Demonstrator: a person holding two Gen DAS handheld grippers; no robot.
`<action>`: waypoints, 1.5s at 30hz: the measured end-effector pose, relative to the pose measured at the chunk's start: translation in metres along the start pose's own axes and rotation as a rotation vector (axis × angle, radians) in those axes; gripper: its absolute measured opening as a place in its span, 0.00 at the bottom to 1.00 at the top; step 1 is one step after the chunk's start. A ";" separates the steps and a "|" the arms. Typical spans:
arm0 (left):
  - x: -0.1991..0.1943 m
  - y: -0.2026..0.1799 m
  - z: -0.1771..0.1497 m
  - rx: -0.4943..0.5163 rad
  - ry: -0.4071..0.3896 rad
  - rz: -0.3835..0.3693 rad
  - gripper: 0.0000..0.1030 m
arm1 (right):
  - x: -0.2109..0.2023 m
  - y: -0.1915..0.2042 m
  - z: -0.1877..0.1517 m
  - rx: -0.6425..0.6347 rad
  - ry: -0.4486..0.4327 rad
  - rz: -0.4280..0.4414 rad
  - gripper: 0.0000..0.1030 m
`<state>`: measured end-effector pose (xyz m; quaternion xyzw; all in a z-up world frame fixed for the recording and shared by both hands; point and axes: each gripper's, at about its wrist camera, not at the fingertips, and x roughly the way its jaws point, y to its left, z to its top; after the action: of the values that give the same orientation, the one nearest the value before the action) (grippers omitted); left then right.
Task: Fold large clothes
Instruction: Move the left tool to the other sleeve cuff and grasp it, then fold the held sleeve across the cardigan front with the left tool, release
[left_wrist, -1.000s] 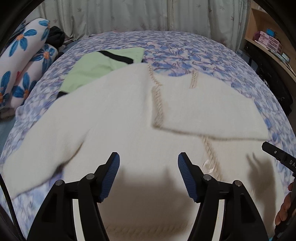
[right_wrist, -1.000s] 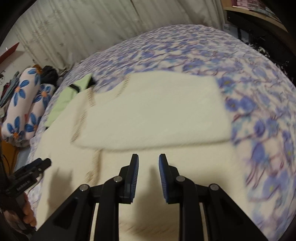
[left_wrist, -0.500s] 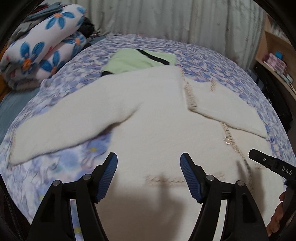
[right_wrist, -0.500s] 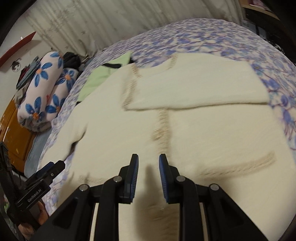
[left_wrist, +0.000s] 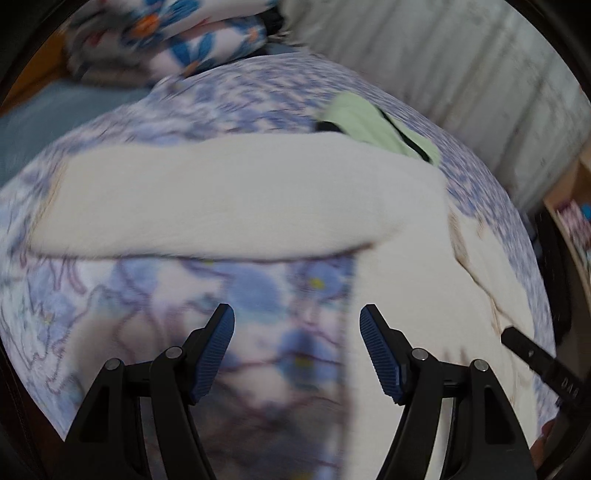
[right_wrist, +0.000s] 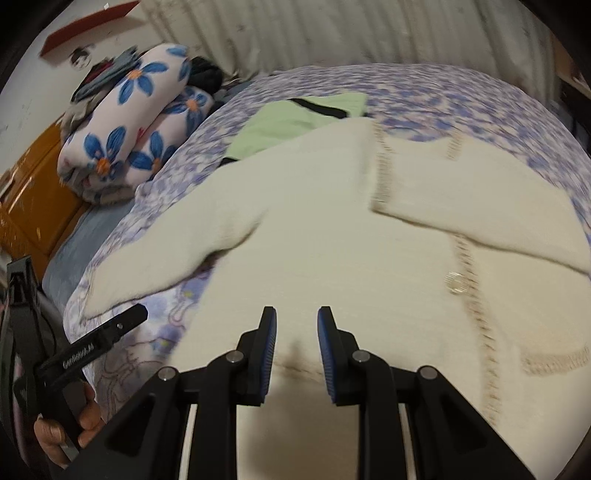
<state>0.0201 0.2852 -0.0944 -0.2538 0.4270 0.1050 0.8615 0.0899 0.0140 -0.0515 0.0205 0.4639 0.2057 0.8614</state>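
Note:
A large cream knit cardigan (right_wrist: 332, 229) lies flat on the flowered bedspread (right_wrist: 424, 96). Its right sleeve is folded across the chest (right_wrist: 480, 192); its left sleeve (left_wrist: 221, 199) stretches out to the side. My left gripper (left_wrist: 297, 347) is open and empty, above the bedspread just below that sleeve and beside the cardigan's body (left_wrist: 424, 295). My right gripper (right_wrist: 296, 354) has its jaws a narrow gap apart and holds nothing, above the cardigan's lower part. The left gripper also shows in the right wrist view (right_wrist: 110, 328).
A light green garment (right_wrist: 295, 118) with black trim lies past the cardigan's shoulder. Rolled flowered bedding (right_wrist: 133, 125) sits at the bed's far left by an orange cabinet (right_wrist: 33, 192). Curtains (right_wrist: 332, 33) hang behind. Shelves (left_wrist: 576, 221) stand at the right.
Both grippers have swung left. The left gripper moved off the cardigan's body to above the bedspread by the outstretched sleeve. Neither jaw opening has changed.

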 end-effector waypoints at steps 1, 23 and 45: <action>0.001 0.011 0.002 -0.028 -0.005 -0.005 0.67 | 0.004 0.008 0.001 -0.013 0.000 0.004 0.22; 0.057 0.168 0.060 -0.547 -0.135 -0.135 0.33 | 0.088 0.087 0.012 -0.136 0.082 0.035 0.22; -0.026 -0.086 0.081 0.174 -0.319 -0.070 0.06 | 0.041 -0.025 0.017 0.111 -0.031 0.019 0.22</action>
<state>0.0936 0.2564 -0.0027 -0.1733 0.2832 0.0763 0.9402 0.1316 0.0085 -0.0800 0.0756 0.4611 0.1876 0.8640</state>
